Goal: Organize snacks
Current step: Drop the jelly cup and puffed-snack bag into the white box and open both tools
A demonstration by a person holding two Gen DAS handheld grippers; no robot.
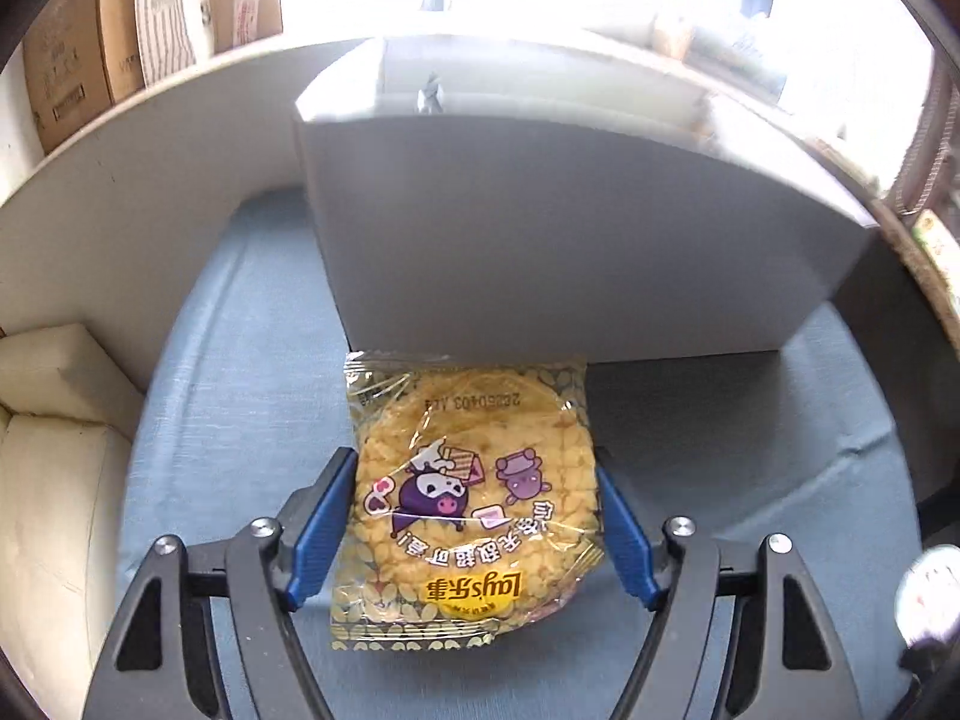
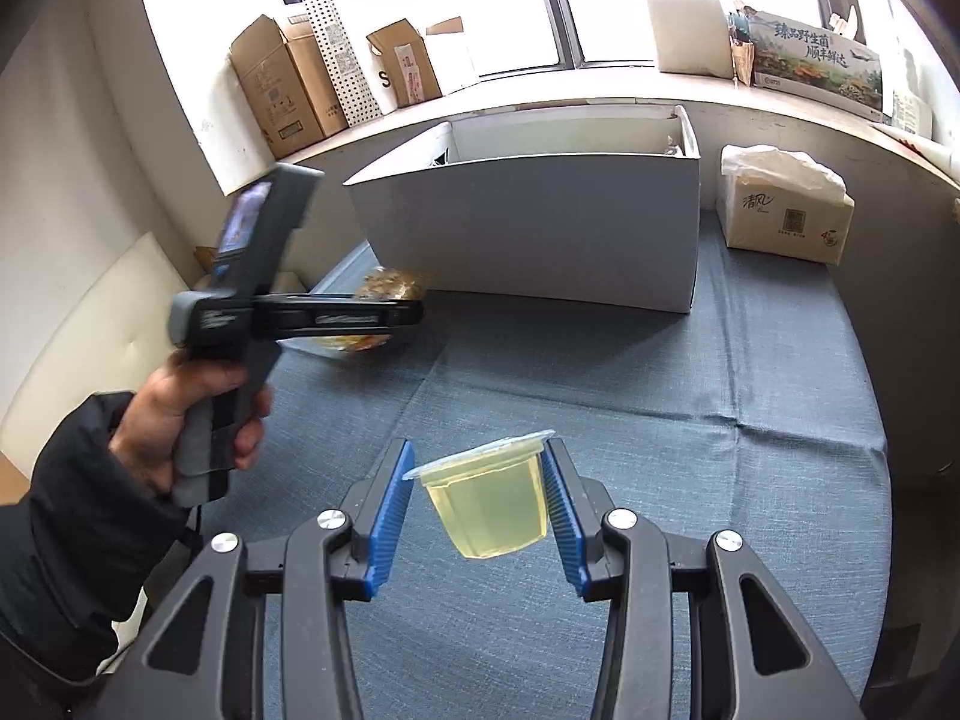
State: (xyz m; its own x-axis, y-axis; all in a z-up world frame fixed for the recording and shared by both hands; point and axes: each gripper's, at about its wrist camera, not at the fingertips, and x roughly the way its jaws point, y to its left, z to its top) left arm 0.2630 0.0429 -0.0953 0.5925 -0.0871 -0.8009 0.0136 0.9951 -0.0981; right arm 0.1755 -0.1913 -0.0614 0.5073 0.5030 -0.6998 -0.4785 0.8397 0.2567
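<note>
A yellow Lay's snack packet (image 1: 474, 498) with cartoon figures lies on the blue tablecloth (image 1: 750, 450), right in front of a white open box (image 1: 540, 252). My left gripper (image 1: 474, 462) straddles the packet, and both blue pads (image 1: 324, 528) touch its side edges. The right wrist view shows that gripper (image 2: 414, 312) from the side, held by a hand in a dark sleeve, with the packet (image 2: 390, 285) partly hidden behind it. My right gripper (image 2: 480, 450) is shut on a clear cup of yellow jelly (image 2: 492, 504), tilted and lifted off the cloth.
The white box (image 2: 540, 228) stands at the back of the table. A tissue box (image 2: 780, 216) sits to its right. Cardboard boxes (image 2: 282, 90) line the window sill. A cream cushioned seat (image 1: 54, 480) borders the table's left side.
</note>
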